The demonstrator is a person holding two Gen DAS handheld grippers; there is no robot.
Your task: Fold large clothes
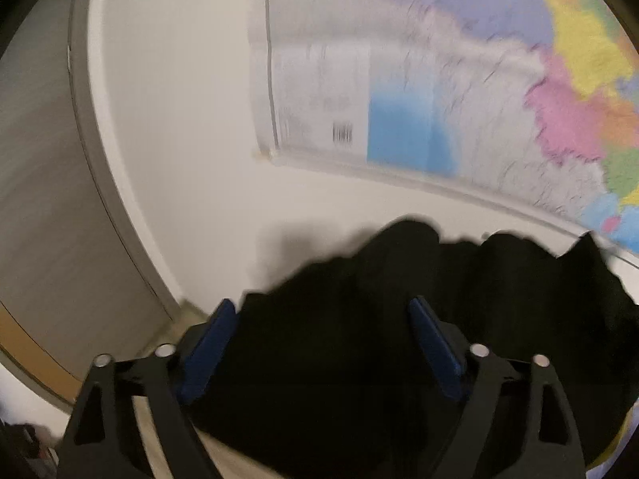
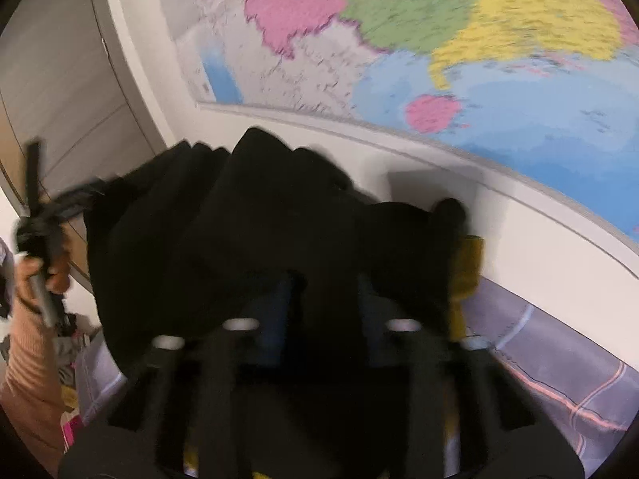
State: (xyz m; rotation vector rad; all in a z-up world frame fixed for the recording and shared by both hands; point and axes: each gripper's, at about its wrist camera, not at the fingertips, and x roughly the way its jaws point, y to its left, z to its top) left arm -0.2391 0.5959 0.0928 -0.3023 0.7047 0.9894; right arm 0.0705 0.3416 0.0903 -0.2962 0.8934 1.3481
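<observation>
Black garment (image 1: pixel 399 319) fills both spread jaws, hiding the wall map's (image 2: pixel 439 40) lower edge.

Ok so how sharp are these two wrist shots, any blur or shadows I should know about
Left wrist view: motion-smeared; the wall map text is unreadable, the black garment shows no detail and casts a soft shadow on the wall, yet the blue fingers stay fairly crisp. Right wrist view: blurrier still; the right gripper is streaked, and the fisheye bends the map's lower edge.
</observation>
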